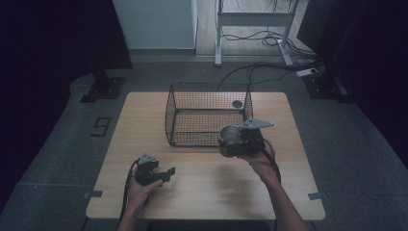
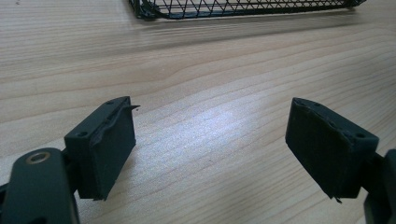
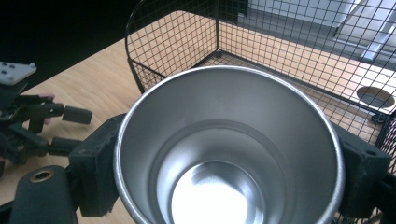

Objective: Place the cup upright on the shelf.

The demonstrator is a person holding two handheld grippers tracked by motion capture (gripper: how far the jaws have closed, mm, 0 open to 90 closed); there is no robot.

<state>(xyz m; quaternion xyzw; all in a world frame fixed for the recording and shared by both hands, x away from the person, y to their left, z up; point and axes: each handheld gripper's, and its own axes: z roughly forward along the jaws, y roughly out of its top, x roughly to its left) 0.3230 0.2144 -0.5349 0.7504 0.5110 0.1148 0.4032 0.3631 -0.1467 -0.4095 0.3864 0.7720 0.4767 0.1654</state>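
Jaws round steel cup, rt gripper

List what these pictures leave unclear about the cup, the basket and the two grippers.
- Cup: right gripper view, lower rim cut by the bottom edge; outer wall hidden by its own mouth.
- Right gripper: high view, pads hidden behind the cup.
- Basket: the round thing by its far corner is too small to identify.
- Left gripper: body cut by the bottom edge.
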